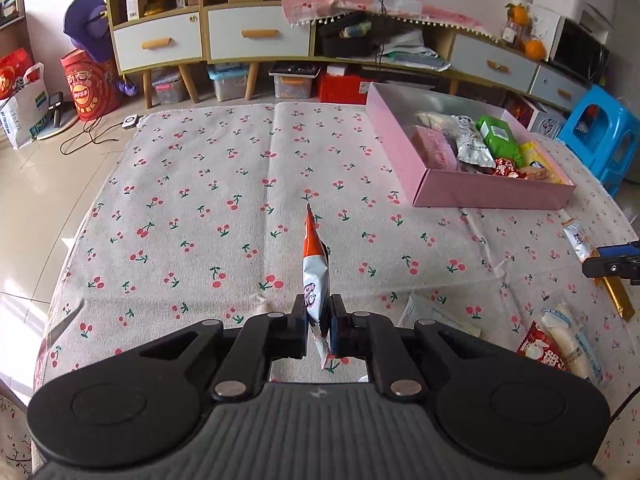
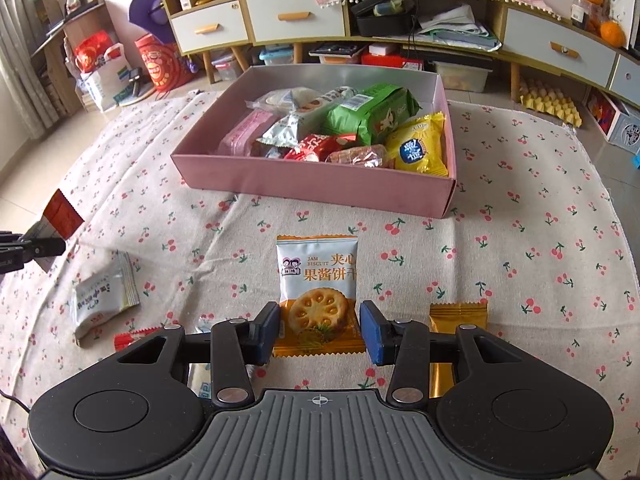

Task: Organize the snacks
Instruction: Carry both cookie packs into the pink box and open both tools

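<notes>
Left gripper (image 1: pixel 319 316) jaws pinching orange-white snack packet (image 1: pixel 315 270) edge-on above worktop; carry to pink cardboard box (image 1: pixel 492 194) at 2 o'clock. Right gripper (image 2: pixel 319 330) jaws spread around jam biscuit packet (image 2: pixel 317 280); close squarely.

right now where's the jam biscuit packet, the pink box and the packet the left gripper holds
jam biscuit packet (image 2: pixel 317 280): right wrist view, printed front
pink box (image 2: pixel 312 184): right wrist view, near outer wall
orange-white packet (image 1: pixel 315 268): left wrist view, upper side, above the left gripper's fingers

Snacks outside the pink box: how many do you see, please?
6: orange packet in left gripper; jam biscuit at right gripper; gold packet, red packet, white packet, white stick on cloth; more may hide.
</notes>
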`<state>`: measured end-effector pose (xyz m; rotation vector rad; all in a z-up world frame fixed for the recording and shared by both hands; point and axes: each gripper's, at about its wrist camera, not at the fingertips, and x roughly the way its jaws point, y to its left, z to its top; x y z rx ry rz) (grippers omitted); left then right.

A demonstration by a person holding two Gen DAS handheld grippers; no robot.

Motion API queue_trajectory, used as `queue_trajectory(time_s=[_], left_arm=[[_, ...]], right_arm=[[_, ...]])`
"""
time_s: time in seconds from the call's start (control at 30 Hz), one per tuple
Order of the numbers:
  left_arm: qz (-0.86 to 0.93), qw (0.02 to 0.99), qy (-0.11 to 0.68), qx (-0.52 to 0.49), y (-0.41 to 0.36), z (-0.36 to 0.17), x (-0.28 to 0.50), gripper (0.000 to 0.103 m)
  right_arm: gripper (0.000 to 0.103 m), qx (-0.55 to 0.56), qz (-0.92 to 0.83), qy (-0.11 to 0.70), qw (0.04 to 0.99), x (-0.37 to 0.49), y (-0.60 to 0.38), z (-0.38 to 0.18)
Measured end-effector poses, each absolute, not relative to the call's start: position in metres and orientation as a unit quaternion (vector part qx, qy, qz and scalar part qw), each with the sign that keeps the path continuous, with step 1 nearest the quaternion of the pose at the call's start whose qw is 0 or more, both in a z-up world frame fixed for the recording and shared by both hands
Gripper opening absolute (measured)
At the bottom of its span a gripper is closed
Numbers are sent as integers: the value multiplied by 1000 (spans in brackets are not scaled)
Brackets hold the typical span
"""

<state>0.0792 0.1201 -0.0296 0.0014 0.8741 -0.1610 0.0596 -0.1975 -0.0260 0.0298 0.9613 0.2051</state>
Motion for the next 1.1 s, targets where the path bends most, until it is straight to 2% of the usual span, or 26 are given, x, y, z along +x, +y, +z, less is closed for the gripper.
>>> queue_trajectory(time_s=[0.67,1.1], left_arm=[[-126,913,383,-58,37,-8,132,9],[-110,916,373,-101,24,-28,174,9]], right_arm=[[42,166,39,405,898,120,-234,0],[42,240,4,389,889,154,-254,-23]])
